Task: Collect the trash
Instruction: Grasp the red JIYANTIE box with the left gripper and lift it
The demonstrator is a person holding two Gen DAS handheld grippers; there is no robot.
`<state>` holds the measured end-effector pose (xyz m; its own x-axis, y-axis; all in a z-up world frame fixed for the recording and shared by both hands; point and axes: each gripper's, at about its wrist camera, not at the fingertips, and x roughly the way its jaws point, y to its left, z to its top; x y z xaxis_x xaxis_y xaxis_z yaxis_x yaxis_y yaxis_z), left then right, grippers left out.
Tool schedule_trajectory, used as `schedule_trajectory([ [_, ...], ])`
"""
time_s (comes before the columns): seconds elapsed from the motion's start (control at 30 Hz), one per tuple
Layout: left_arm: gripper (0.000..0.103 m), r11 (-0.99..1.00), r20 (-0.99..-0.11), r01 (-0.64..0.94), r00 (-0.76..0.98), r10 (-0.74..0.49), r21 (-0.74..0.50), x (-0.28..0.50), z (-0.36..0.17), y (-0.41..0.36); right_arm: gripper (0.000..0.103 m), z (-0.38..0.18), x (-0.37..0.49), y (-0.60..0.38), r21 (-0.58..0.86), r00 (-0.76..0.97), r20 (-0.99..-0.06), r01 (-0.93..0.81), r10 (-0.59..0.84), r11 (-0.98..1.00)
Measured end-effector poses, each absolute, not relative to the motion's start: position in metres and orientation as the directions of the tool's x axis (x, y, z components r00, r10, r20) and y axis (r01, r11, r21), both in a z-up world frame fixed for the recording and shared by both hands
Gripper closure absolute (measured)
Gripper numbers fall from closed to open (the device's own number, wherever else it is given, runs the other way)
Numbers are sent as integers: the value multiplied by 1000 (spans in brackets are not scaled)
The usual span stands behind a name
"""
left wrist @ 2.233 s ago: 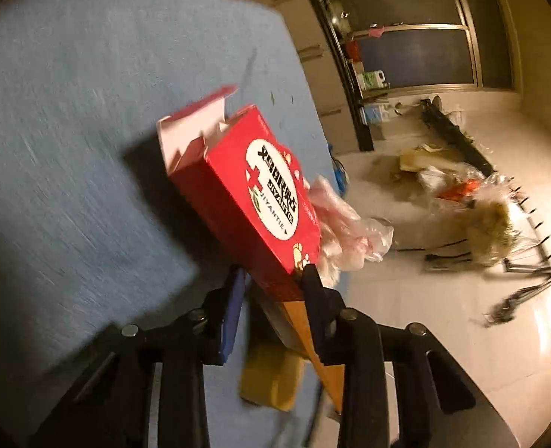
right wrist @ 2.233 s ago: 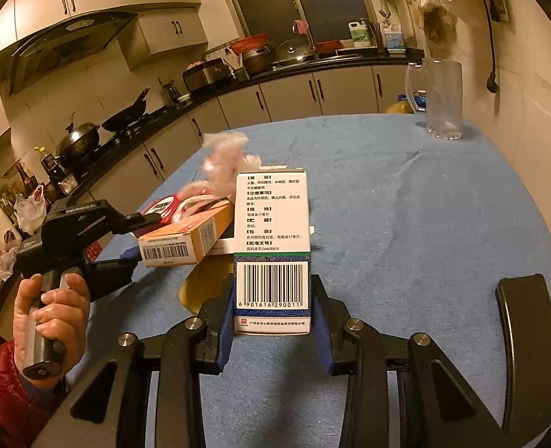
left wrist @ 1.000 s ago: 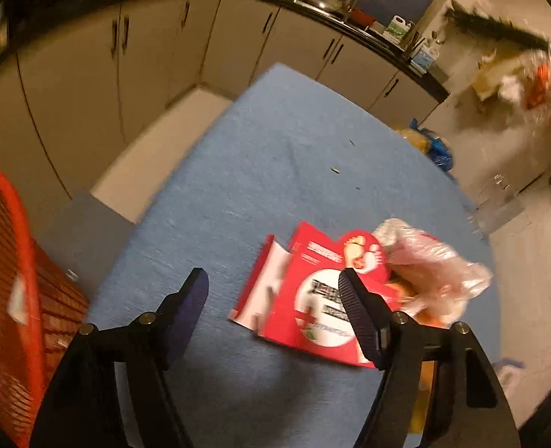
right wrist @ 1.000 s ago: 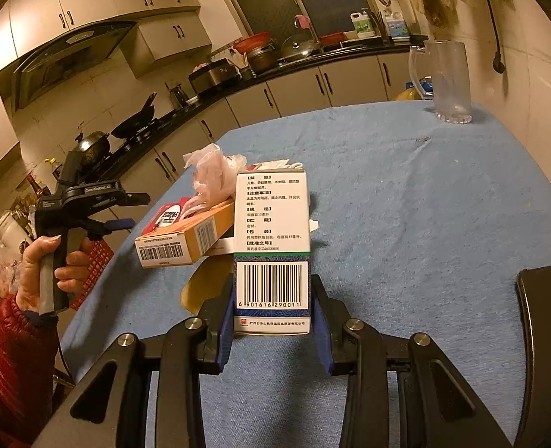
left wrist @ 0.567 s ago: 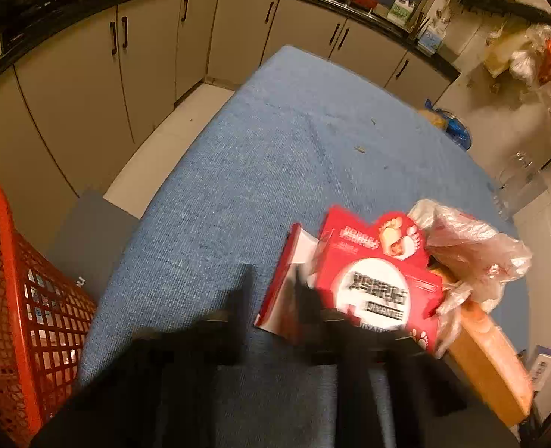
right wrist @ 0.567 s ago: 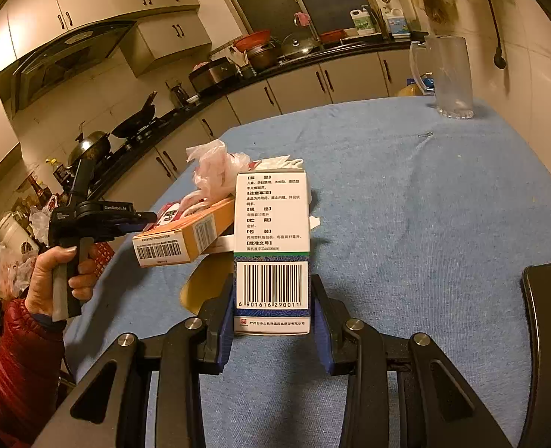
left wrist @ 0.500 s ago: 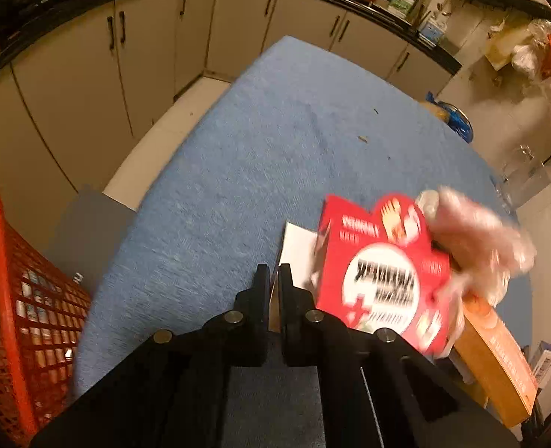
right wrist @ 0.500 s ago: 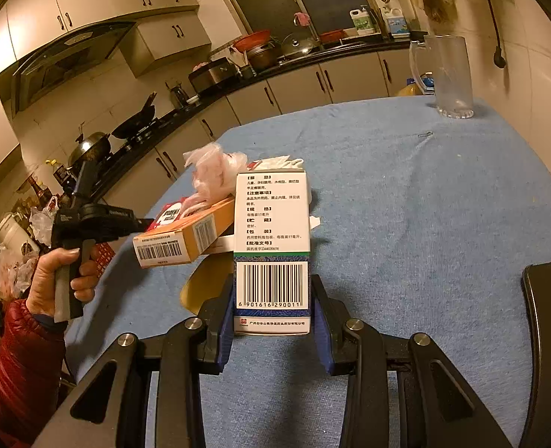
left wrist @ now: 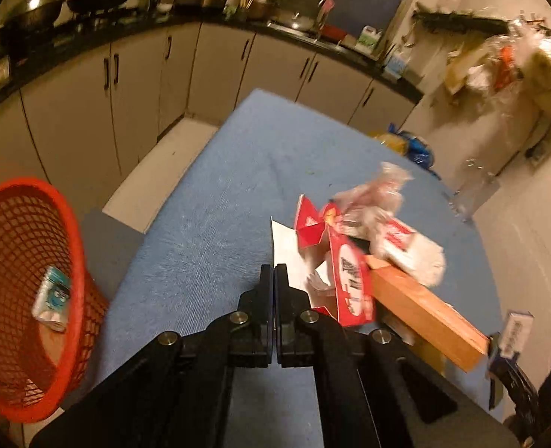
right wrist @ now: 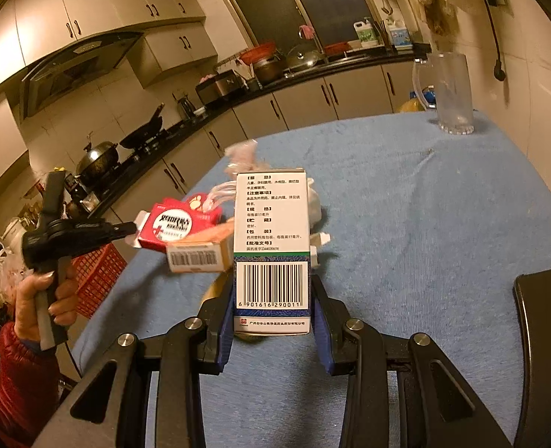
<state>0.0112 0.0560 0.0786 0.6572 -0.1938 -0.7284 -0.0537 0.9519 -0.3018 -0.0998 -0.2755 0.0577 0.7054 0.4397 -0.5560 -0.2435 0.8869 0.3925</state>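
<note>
While the left gripper point(left wrist: 274, 272), low in the middle of its view, has its jaws pressed flat together with nothing visibly between them, the right gripper point(right wrist: 273, 304) pinches one upright white carton point(right wrist: 271, 246) at bottom centre, its barcode reading 6 901616 290011 under Chinese print. Just beyond lie one red carton point(left wrist: 344, 276) with a white oval label, one orange carton point(left wrist: 421, 313) and one crumpled plastic bag point(left wrist: 383, 201) on the blue table point(left wrist: 215, 224). One red mesh basket point(left wrist: 66, 231) at lower left holds a single small white-and-blue packet point(left wrist: 51, 298).
</note>
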Motion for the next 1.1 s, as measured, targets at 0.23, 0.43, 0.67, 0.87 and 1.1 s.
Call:
schedule_trajectory([
  [0.23, 103, 951, -671, 15, 704, -230, -310, -21, 113, 59, 64, 81, -112, -269, 400, 732, -500, -280, 463, 873],
  [0.43, 102, 946, -639, 55, 725, -257, -319, -41, 131, 63, 64, 94, -115, -245, 407, 710, -477, -344, 518, 846],
  [0.67, 102, 951, -609, 60, 755, -242, -304, -66, 148, 75, 64, 102, -106, -204, 402, 660, -479, -421, 579, 813],
  [0.87, 102, 962, -579, 38, 792, -194, -271, -91, 161, 95, 64, 98, -96, -168, 405, 609, -494, -470, 621, 784],
  [1.1, 102, 964, -523, 0, 840, -145, -267, -121, 184, 134, 64, 104, -86, -121, 408, 552, -497, -533, 670, 742],
])
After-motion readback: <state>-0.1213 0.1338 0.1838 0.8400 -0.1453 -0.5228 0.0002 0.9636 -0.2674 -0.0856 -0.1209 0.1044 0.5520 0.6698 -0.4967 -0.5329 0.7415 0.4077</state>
